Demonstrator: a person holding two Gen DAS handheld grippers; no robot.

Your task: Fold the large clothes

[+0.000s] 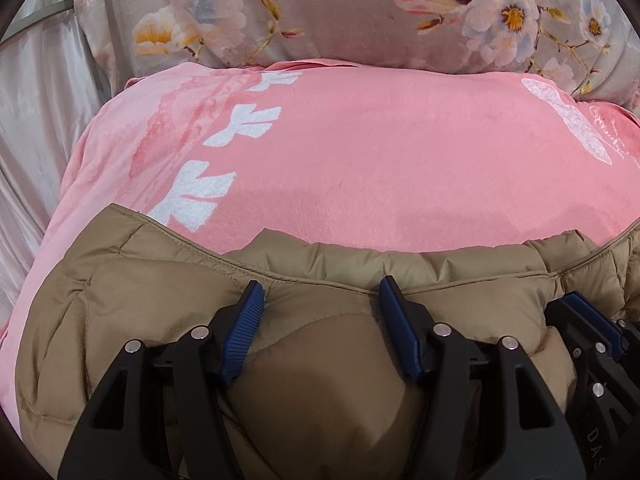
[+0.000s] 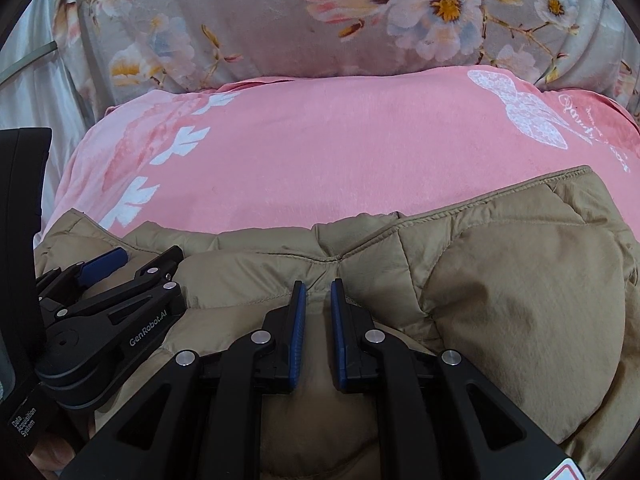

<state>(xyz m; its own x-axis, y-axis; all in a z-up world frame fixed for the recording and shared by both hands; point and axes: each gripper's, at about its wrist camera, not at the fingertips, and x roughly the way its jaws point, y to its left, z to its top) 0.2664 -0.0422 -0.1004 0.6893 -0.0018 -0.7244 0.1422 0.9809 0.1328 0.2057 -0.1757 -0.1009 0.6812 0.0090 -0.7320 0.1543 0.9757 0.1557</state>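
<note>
A tan quilted puffer jacket [image 1: 160, 292] lies bunched on a pink blanket [image 1: 360, 160]; it also shows in the right wrist view [image 2: 520, 280]. My left gripper [image 1: 322, 292] is open, its blue pads spread wide and resting on the jacket's puffy fabric near the seam. My right gripper [image 2: 318, 292] has its jaws nearly closed with a narrow gap over a jacket fold; no cloth shows clearly between the pads. The right gripper appears at the right edge of the left wrist view [image 1: 592, 320], and the left gripper at the left of the right wrist view [image 2: 120, 264]. The two stand side by side.
A grey floral quilt [image 1: 340, 12] is heaped behind the pink blanket [image 2: 320, 152]. Pale satin sheet [image 1: 36, 120] lies at the left. The blanket carries white leaf prints [image 1: 192, 196] and a white butterfly print [image 2: 520, 112].
</note>
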